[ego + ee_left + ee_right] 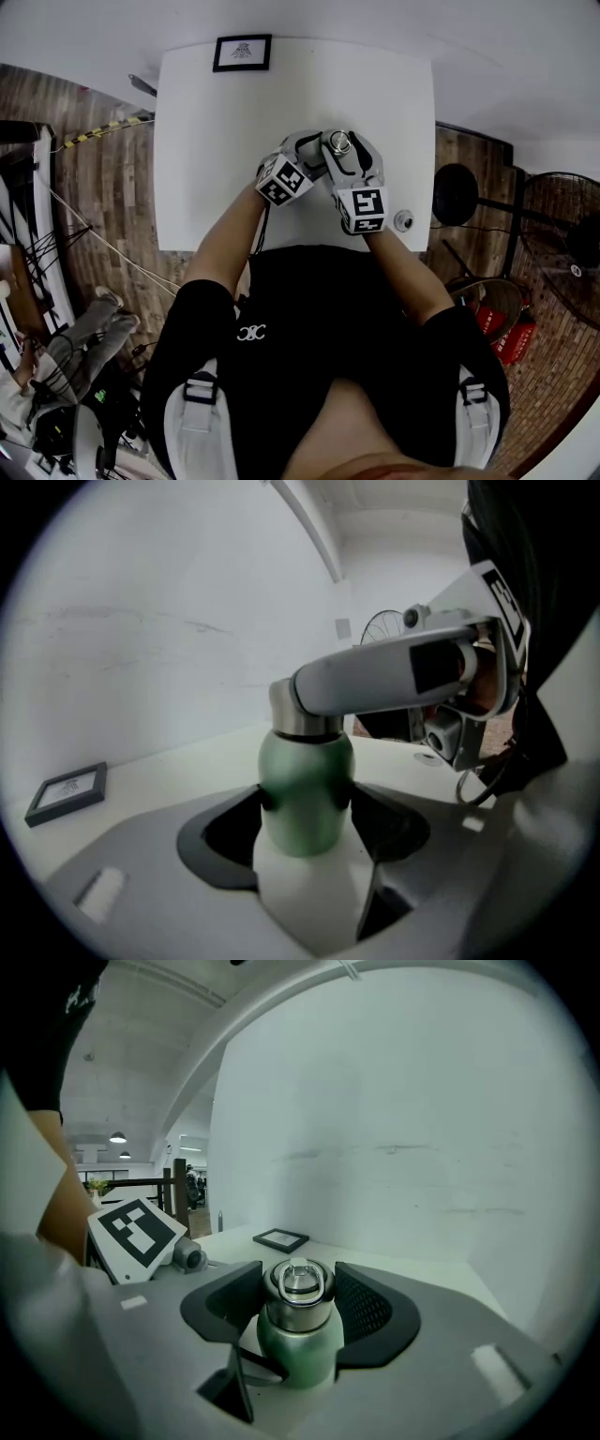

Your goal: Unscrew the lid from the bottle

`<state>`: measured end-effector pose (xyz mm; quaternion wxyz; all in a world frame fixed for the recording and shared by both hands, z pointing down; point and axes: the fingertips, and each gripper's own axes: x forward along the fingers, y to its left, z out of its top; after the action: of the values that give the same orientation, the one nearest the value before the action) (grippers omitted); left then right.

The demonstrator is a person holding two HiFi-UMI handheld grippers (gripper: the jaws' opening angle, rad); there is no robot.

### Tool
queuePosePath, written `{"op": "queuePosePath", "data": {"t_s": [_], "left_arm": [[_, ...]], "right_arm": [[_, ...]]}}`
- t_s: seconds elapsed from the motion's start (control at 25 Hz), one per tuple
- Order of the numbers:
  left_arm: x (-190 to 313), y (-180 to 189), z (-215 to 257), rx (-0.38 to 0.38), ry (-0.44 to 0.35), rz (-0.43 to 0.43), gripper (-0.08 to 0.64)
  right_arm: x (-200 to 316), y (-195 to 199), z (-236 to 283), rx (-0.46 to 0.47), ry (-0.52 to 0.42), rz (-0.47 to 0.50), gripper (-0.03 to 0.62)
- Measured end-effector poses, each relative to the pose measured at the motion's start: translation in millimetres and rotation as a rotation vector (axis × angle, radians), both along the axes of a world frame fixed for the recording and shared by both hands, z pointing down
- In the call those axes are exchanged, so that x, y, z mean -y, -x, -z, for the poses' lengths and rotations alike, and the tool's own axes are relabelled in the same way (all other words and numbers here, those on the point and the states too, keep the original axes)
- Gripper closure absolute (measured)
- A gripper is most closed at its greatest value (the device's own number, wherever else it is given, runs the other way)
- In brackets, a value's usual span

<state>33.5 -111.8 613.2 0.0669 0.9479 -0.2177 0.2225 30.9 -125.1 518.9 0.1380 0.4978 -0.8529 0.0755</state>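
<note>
Unscrewing step: left claw (pixel 307 806) clamps green bottle (pixel 305 775), right claw (pixel 298 1281) grips its steel lid (pixel 298 1299); next likely needs a counter-clockwise twist.

The bottle (pixel 305 799) is standing upright on the white table (pixel 216 169), a little right of the tabletop's centre. Its squat, rounded body is showing a matte green. The lid (pixel 298 1297), a brushed-steel cap with a small ring handle lying flat on top, is sitting on the neck. It seems to be screwed down, though the seam is showing too dimly to be sure.
</note>
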Motion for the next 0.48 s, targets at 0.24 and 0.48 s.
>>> {"op": "queuePosePath", "data": {"t_s": [0.24,0.48], "left_arm": [[0,3,2,-0.012,-0.008,-0.004,0.206],[-4,3,4,-0.018,-0.013,-0.005,0.206]], "right_arm": [[-3,5,1,-0.006,0.016,0.199,0.348],[-10,8,2,-0.054,0.045,0.533,0.348]]}}
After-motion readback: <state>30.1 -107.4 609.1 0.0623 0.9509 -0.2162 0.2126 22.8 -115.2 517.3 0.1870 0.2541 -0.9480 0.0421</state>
